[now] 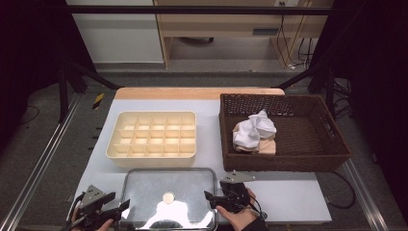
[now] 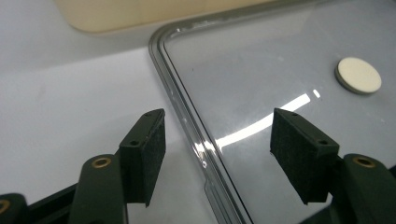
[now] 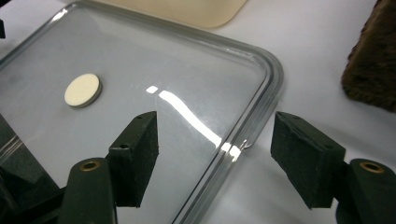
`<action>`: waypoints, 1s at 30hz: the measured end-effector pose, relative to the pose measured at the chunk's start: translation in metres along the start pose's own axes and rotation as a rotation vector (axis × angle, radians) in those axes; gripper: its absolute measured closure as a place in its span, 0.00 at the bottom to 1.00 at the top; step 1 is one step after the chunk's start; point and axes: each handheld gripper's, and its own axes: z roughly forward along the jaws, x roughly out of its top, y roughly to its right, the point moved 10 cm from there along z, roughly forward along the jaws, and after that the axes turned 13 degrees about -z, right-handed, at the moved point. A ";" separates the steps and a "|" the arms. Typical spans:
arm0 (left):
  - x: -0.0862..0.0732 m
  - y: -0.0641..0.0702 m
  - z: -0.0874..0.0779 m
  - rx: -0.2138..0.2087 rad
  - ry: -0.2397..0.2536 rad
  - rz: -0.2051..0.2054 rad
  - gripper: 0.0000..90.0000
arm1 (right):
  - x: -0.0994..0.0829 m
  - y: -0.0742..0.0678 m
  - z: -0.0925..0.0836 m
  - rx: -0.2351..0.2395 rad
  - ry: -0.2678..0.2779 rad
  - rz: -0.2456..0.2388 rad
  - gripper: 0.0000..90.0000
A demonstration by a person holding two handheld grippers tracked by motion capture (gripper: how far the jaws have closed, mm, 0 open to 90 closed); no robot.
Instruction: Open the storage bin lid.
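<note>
At the table's near edge lies the clear lid (image 1: 167, 198), rigid, slick, probably light. The left gripper (image 2: 217, 154) and right gripper (image 3: 215, 156) straddle its side rims, released. Grasp those rims. Beyond the lid: divided tray (image 1: 152, 154).

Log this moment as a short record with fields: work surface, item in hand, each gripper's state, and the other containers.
surface: white table
item: clear lid lying flat at the near edge, round disc on it
left gripper: open, fingers straddling the lid's left rim, not pressing
right gripper: open, fingers straddling the lid's right rim, not pressing
behind lid: cream divided tray, compartments empty
right: brown wicker basket holding white cloth
</note>
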 end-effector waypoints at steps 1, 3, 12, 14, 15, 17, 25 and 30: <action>0.001 -0.001 0.001 -0.002 0.004 0.007 0.39 | 0.001 0.001 -0.001 0.000 0.008 0.001 0.36; 0.004 -0.002 0.002 0.004 0.019 0.020 0.40 | 0.003 0.002 -0.002 0.012 0.017 -0.003 0.38; 0.003 -0.002 0.005 0.027 0.025 0.062 0.43 | 0.011 -0.001 -0.009 0.061 0.041 -0.039 0.46; 0.002 -0.002 0.005 0.024 0.021 0.063 0.43 | 0.012 0.001 -0.011 0.049 0.027 -0.036 0.42; 0.002 -0.002 0.005 0.024 0.020 0.062 0.43 | 0.011 0.004 -0.011 0.040 0.018 -0.042 0.40; 0.002 -0.002 0.005 0.023 0.020 0.062 0.43 | 0.007 0.008 -0.011 0.003 -0.008 -0.025 0.34; 0.002 -0.003 0.006 0.026 0.017 0.058 0.43 | 0.011 0.010 -0.016 -0.016 -0.009 -0.047 0.46; 0.003 -0.006 0.007 0.033 0.018 0.053 0.43 | 0.012 0.010 -0.017 -0.013 0.013 -0.061 0.46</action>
